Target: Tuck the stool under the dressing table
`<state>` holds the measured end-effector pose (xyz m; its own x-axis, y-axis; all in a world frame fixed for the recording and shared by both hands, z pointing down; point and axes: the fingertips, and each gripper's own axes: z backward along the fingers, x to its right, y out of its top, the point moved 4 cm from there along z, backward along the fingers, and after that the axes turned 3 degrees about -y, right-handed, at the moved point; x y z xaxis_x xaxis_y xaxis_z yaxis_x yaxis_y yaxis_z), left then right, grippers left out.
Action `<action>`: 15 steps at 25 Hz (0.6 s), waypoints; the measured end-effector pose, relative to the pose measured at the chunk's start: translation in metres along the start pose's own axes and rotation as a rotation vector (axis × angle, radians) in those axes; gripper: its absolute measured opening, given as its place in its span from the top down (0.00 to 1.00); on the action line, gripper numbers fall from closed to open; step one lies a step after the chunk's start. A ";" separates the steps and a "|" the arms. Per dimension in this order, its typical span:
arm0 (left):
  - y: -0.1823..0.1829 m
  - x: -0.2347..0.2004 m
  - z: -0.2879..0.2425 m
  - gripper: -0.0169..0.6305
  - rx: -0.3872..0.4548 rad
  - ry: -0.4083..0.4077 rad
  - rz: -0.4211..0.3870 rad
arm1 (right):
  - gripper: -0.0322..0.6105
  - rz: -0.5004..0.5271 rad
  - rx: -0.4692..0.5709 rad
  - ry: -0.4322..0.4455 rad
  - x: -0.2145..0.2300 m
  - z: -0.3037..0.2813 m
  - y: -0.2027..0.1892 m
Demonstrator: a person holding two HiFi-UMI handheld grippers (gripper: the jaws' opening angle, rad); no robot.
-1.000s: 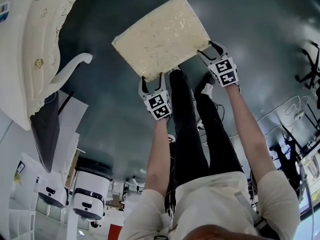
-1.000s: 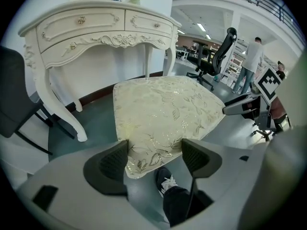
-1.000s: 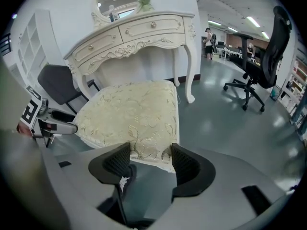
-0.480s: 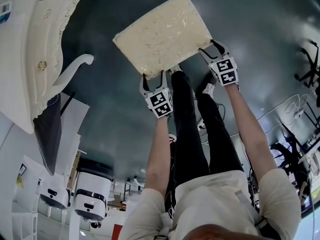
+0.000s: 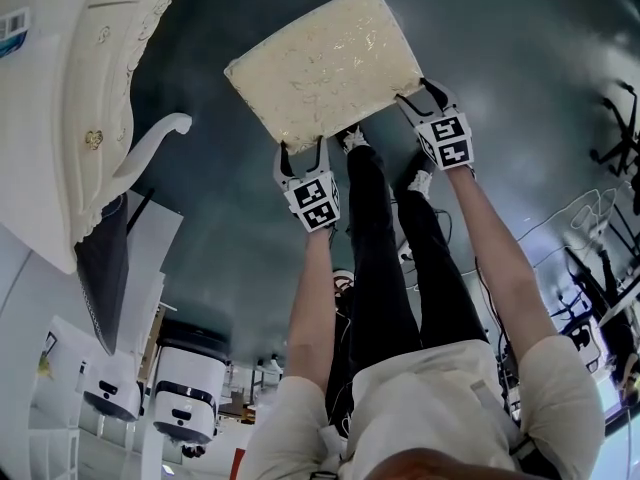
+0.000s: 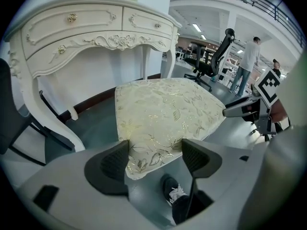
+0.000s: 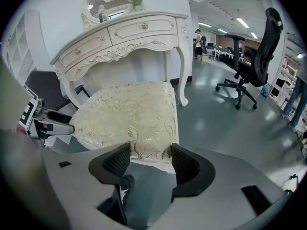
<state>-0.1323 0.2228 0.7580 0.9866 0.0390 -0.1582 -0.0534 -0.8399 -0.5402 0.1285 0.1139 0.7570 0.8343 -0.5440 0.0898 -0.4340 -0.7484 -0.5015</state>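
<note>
Head view shows a small change over the last second: the cream, gold-patterned rectangular cushioned stool (image 5: 325, 63) and both tongs sit slightly further forward, and the white carved dressing table (image 5: 60, 118) takes up a little more of the left side. The grips look the same as before. I judge this to be a slow carry or push towards the table, with the tuck itself not yet begun, since the stool is out in the open and well clear of the table's curved leg.

The left tongs (image 5: 302, 148) pinch the stool's near corner. In the left gripper view that corner sits between the two dark pads, touching both, at the left tongs (image 6: 154, 147). The right tongs (image 5: 418, 93) are pressed onto the near edge of the other side, and in the right gripper view the cushion's rim fills the gap of the right tongs (image 7: 149, 159).

From both tongs the seat stretches straight ahead. The dressing table (image 6: 72, 32) stands beyond it and to the left of the left tongs. From the right tongs its kneehole opens just past the stool's far edge. The stool's legs are hidden, so whether it is lifted off the dark glossy floor (image 5: 500, 28) cannot be told.
</note>
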 end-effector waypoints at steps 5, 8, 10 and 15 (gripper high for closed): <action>0.020 -0.011 -0.011 0.43 0.020 0.005 -0.010 | 0.52 -0.016 0.008 -0.003 0.003 -0.011 0.018; 0.028 -0.015 -0.018 0.43 0.029 0.003 -0.012 | 0.52 -0.012 0.014 -0.005 0.007 -0.017 0.026; 0.035 -0.017 -0.022 0.43 0.032 0.001 -0.014 | 0.52 -0.016 0.012 -0.011 0.009 -0.021 0.033; 0.044 -0.024 -0.025 0.43 0.001 -0.008 -0.021 | 0.52 -0.033 -0.023 0.012 0.008 -0.026 0.040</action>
<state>-0.1543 0.1713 0.7585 0.9863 0.0613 -0.1530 -0.0323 -0.8383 -0.5442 0.1091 0.0696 0.7599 0.8443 -0.5232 0.1161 -0.4142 -0.7744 -0.4783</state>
